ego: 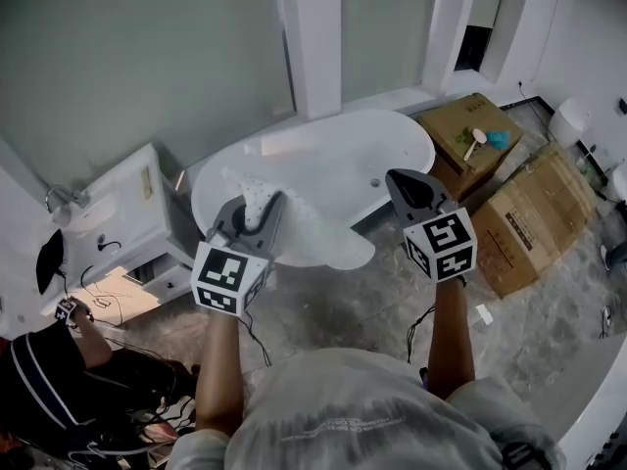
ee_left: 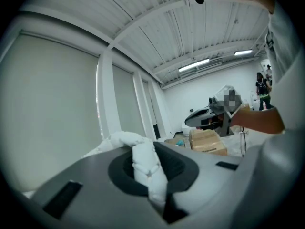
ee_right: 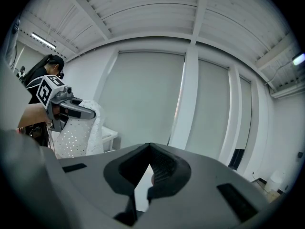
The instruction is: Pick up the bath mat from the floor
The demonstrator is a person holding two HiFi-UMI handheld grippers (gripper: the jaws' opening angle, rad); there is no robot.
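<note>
The mat (ego: 315,235) is off the floor, pinched in the left gripper (ego: 263,213) at about 11 o'clock from the person, in front of the white tub (ego: 338,140). In the left gripper view that gripper (ee_left: 150,149) is clamped nearly closed on a bunched fold of the mat (ee_left: 143,163), which bulges out past the tips as a thick white roll. From the right gripper view the rest of the mat (ee_right: 76,137) hangs straight down under the left gripper as a limp, dotted sheet. Its lowest edge is hidden, so I cannot tell how far it clears the floor (ego: 529,331).

The right gripper (ego: 409,189) is at about 1 o'clock, well apart from the mat. Its jaws meet at the tips and have nothing between them (ee_right: 150,149).

The mat looks soft and floppy with no stiffness. It folds wherever it is pinched and sags below the grip. It seems light enough for one gripper, but the plush pile is thick, so a shallow bite on the very edge could slip out. The dotted side is likely a grippy backing and should drag rather than slide. It is not fragile.

A deep pinch over a gathered fold, as the left gripper has now, suits it best. To keep it from swinging or trailing, the right gripper could take the free hanging edge, toward 4 o'clock of the left gripper.
</note>
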